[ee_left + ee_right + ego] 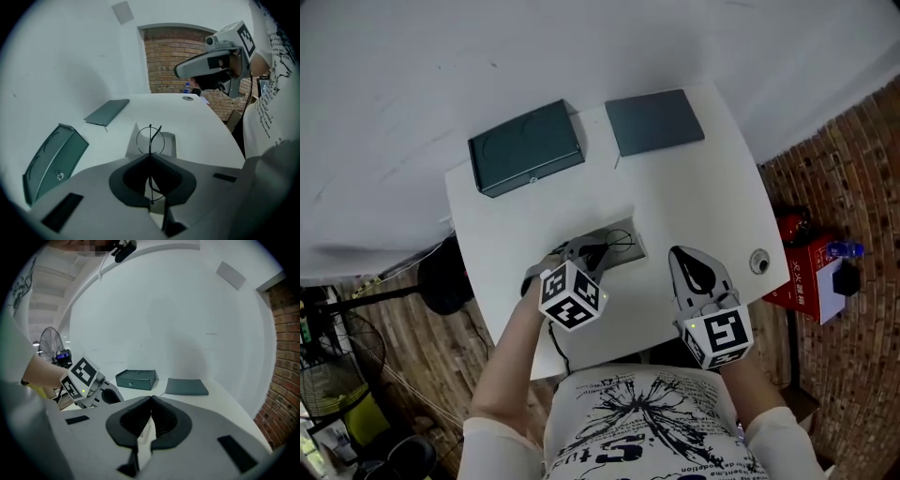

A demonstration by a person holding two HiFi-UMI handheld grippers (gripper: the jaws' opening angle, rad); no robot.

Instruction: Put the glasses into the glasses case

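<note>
- Teal glasses case (525, 147) sits at the far left of the white counter (712, 206), with a flat slate-grey piece (654, 122) just to its right. The case looks shut from here, with a small round clasp on its front wall.
- Thin wire-framed glasses (150, 139) are over the near middle of the counter, well apart from the case. The left gripper (150, 155) is clamped on the frame, its jaws pressed together on the wire, and one round rim stands beyond the tips.
- Right gripper (151, 399) hovers at the near right with its jaws together and nothing between them.
- The step in hand, as I judge it, is carrying the glasses to the case. The frame is light and springy, so hold the pinch steady and move slowly to stop it swinging.
- The free gripper should open or steady the case first; otherwise the box may slide on the smooth counter.
- Line the frame's long side up with the case before lowering it in.
</note>
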